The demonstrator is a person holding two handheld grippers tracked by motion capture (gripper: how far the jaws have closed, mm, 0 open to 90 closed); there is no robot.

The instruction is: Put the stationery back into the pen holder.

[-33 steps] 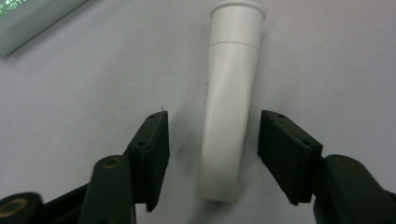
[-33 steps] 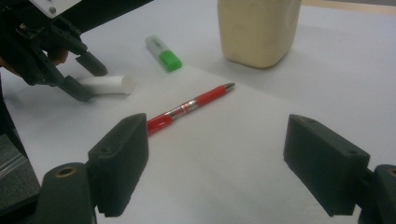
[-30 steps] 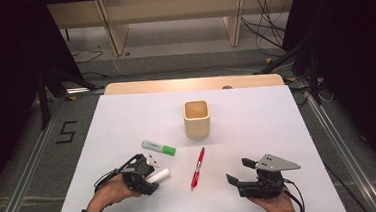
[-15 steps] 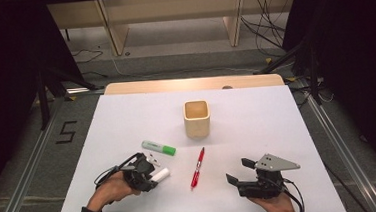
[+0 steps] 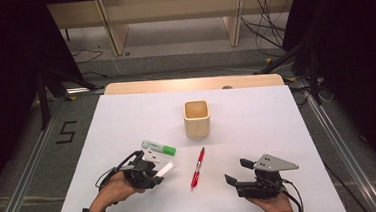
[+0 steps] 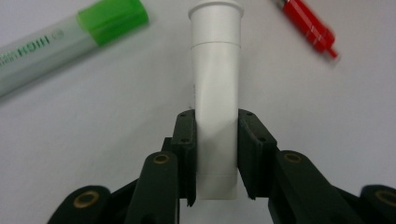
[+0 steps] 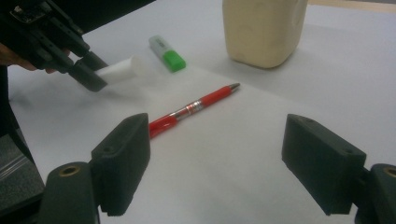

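A white tube (image 6: 215,56) lies on the white table, its capped end pointing away from my left gripper (image 6: 217,116). The jaws have just been closing and now press on the tube's two sides. In the high view that gripper (image 5: 156,174) sits at the front left with the tube (image 5: 166,168) sticking out toward the right. A green-capped highlighter (image 5: 159,148) lies just behind it, and a red pen (image 5: 197,167) lies to its right. My right gripper (image 5: 238,171) rests at the front right, open with nothing between its jaws (image 7: 217,154), facing the pen (image 7: 191,109).
A beige square cup (image 5: 197,119) stands upright behind the pen, near the table's middle. The white tabletop (image 5: 257,121) ends in a wooden strip (image 5: 194,84) at the back. Dark floor, rails and cables surround the table.
The left jaws have drawn in onto the white tube. Both hands have stayed where they were, and the pen, highlighter and cup have not moved.
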